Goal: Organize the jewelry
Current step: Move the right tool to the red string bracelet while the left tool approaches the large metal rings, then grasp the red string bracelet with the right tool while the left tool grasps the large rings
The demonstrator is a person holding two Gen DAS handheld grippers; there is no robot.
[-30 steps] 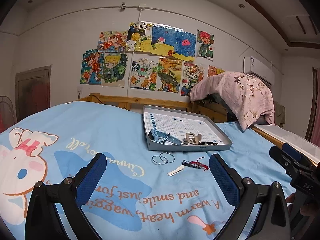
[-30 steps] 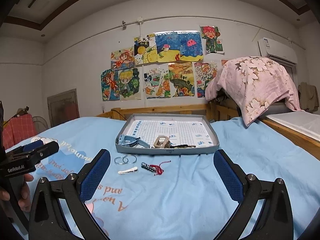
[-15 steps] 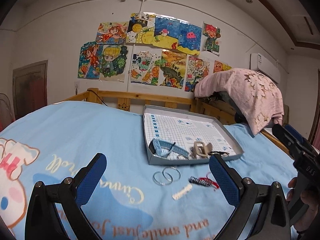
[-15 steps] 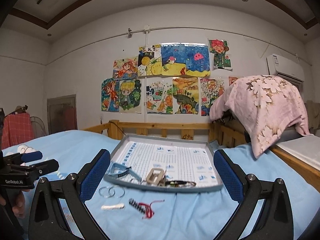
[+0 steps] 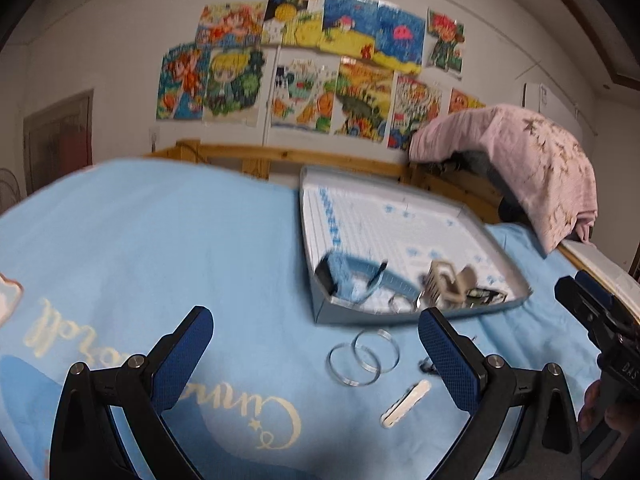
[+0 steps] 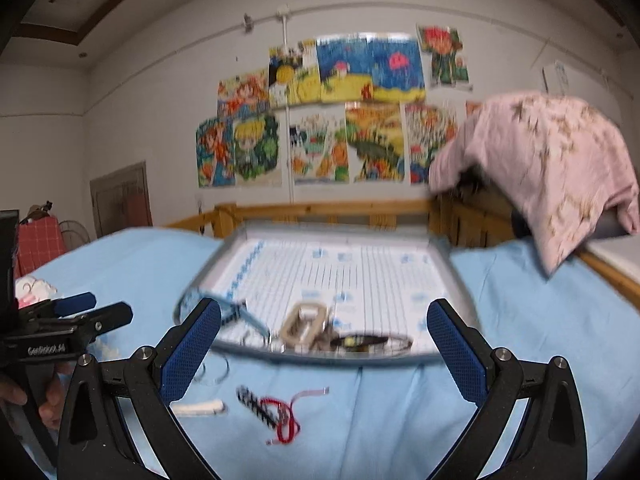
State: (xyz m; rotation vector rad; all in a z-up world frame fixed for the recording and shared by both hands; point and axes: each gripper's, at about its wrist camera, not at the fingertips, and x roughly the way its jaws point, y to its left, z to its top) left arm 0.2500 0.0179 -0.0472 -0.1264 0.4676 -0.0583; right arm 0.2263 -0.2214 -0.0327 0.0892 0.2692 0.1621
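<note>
You are partway through, by my reading; the shallow grey tray (image 5: 316, 312) on the blue bedsheet (image 5: 160, 248) already holds some of the jewelry; a light blue watch strap (image 5: 360, 274) lies at its near left corner, a beige hair claw clip (image 6: 304, 326) sits near the middle of the near edge, and a dark thin bracelet (image 6: 368, 339) lies just right of the clip, all inside the rim; the rest of the tray floor, with its printed grid, is bare.

Four pieces are left on the sheet, just in front of the tray; two clear bangles (image 5: 362, 356) overlap each other close to the near wall; a white hair clip (image 5: 406, 402) lies nearer to you than the bangles; a black beaded bracelet with a red cord (image 6: 276, 412) lies right of the white clip; in the left wrist view most of it is hidden behind the gripper's right finger.

Your left gripper (image 5: 316, 356) is spread wide with nothing between its blue pads; it hangs above the sheet, and the bangles show between the two fingers, apart from both; your right gripper (image 6: 324, 348) is equally wide and empty, pointed at the near edge of the tray, with the beaded bracelet lower in its gap and touching neither finger; both views are smeared by motion, so finer detail of the small pieces cannot be read.
</note>
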